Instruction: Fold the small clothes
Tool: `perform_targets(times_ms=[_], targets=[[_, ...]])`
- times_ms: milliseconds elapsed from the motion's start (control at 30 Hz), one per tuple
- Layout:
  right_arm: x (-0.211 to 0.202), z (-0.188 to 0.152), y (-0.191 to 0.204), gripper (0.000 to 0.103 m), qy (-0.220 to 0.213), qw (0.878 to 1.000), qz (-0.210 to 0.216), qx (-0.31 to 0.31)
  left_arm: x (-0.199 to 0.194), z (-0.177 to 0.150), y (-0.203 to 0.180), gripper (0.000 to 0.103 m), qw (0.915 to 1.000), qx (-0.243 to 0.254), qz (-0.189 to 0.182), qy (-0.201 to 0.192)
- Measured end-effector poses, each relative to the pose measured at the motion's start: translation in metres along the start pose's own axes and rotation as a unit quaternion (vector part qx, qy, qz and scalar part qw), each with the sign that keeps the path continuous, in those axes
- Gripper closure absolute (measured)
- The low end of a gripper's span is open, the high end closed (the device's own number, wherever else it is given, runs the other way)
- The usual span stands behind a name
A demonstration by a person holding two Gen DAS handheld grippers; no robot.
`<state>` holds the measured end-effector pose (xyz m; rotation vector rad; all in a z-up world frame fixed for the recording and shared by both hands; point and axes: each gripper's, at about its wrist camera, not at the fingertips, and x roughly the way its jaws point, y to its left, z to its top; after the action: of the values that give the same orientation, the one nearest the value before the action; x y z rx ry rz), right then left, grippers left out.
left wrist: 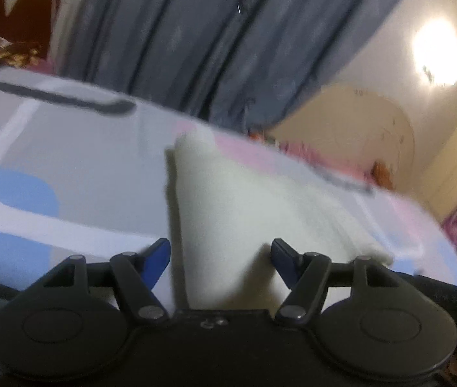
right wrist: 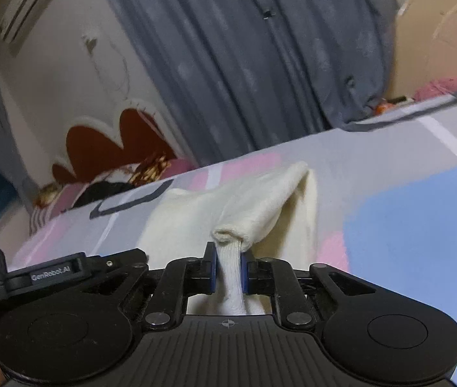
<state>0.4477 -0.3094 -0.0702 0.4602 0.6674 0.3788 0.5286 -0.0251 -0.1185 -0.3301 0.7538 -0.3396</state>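
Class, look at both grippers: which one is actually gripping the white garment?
The right gripper: its blue pads are shut on a bunched edge of the white garment. The left gripper stands open, with the cloth lying loose between its fingers.

Grey-blue curtain (right wrist: 244, 64) behind patterned bedsheet (right wrist: 389, 200); air conditioner (right wrist: 31, 3) high on wall; red scalloped headboard (right wrist: 112, 151).

The left gripper (left wrist: 220, 259) hovers with its blue-tipped jaws spread wide on either side of a cream-white knitted garment (left wrist: 228, 213). The garment lies on a bed sheet (left wrist: 76, 161) patterned in pale grey, blue and pink, its near end running under the gripper. Grey-blue pleated curtains (left wrist: 202, 42) hang past the bed's far edge.
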Motion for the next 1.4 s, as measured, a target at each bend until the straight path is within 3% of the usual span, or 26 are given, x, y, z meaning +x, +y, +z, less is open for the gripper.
perform_targets(times_ms=[167,233,267,300,367,400,533,567,600,633,767,900,1000,1067,1100,1167,1233,1300,1400], targets=[[0.009,-0.006,-0.015,0.090,0.019,0.999,-0.004,0.038,0.006,-0.002,0.003,0.034,0.9998,0.012,-0.003,0.017],[0.003,-0.001,-0.015,0.087,0.017,0.999,-0.008,0.035,-0.005,0.002,0.002,0.039,0.9999,0.013,-0.002,0.008],[-0.006,0.001,-0.012,0.083,0.005,0.999,-0.027,0.024,-0.016,0.004,0.001,0.039,0.9998,0.016,-0.008,-0.012],[-0.017,0.004,-0.008,0.072,-0.022,0.999,-0.047,0.011,-0.023,0.006,0.002,0.039,0.9993,0.019,-0.018,-0.028],[-0.030,0.013,0.001,0.072,-0.058,0.997,-0.041,-0.006,-0.033,0.010,-0.001,0.048,0.9981,0.019,-0.039,-0.044],[-0.030,0.018,0.005,0.072,-0.060,0.997,-0.038,-0.014,-0.032,0.011,-0.003,0.054,0.9977,0.022,-0.048,-0.042],[-0.001,0.020,0.034,0.085,-0.013,0.993,-0.028,-0.114,-0.017,0.000,-0.021,0.054,0.9966,0.062,-0.053,-0.011],[0.013,0.016,0.035,0.085,0.017,0.990,-0.045,-0.133,-0.010,-0.005,-0.024,0.053,0.9961,0.073,-0.049,0.003],[0.027,0.010,0.033,0.094,0.044,0.985,-0.081,-0.146,-0.006,-0.011,-0.026,0.053,0.9952,0.084,-0.050,0.006],[0.031,0.006,0.027,0.102,0.041,0.983,-0.098,-0.150,-0.008,-0.015,-0.026,0.053,0.9953,0.083,-0.050,0.000],[0.016,0.010,0.027,0.101,0.035,0.979,-0.143,-0.143,-0.024,-0.026,-0.030,0.054,0.9941,0.078,-0.075,0.008],[-0.026,-0.014,0.047,0.101,0.013,0.984,-0.086,-0.157,-0.049,-0.058,-0.029,0.054,0.9934,0.046,-0.105,0.005],[-0.028,-0.041,0.063,0.101,0.049,0.982,-0.057,-0.175,-0.052,-0.083,-0.032,0.054,0.9926,0.028,-0.114,0.032],[-0.024,-0.066,0.065,0.101,0.092,0.971,-0.090,-0.201,-0.058,-0.097,-0.036,0.053,0.9913,0.020,-0.125,0.034],[-0.031,-0.075,0.065,0.102,0.085,0.969,-0.097,-0.211,-0.061,-0.102,-0.039,0.052,0.9910,0.028,-0.126,0.036],[-0.041,-0.080,0.064,0.102,0.091,0.966,-0.115,-0.214,-0.068,-0.099,-0.040,0.052,0.9910,0.032,-0.125,0.038],[-0.045,-0.072,0.067,0.101,0.091,0.966,-0.123,-0.207,-0.079,-0.084,-0.031,0.051,0.9925,0.012,-0.121,0.005],[-0.053,-0.056,0.073,0.101,0.046,0.970,-0.119,-0.204,-0.085,-0.060,-0.024,0.035,0.9948,0.019,-0.087,-0.050],[-0.041,-0.030,0.078,0.101,-0.009,0.973,-0.113,-0.200,-0.067,-0.023,-0.022,0.038,0.9960,0.045,-0.026,-0.073]])
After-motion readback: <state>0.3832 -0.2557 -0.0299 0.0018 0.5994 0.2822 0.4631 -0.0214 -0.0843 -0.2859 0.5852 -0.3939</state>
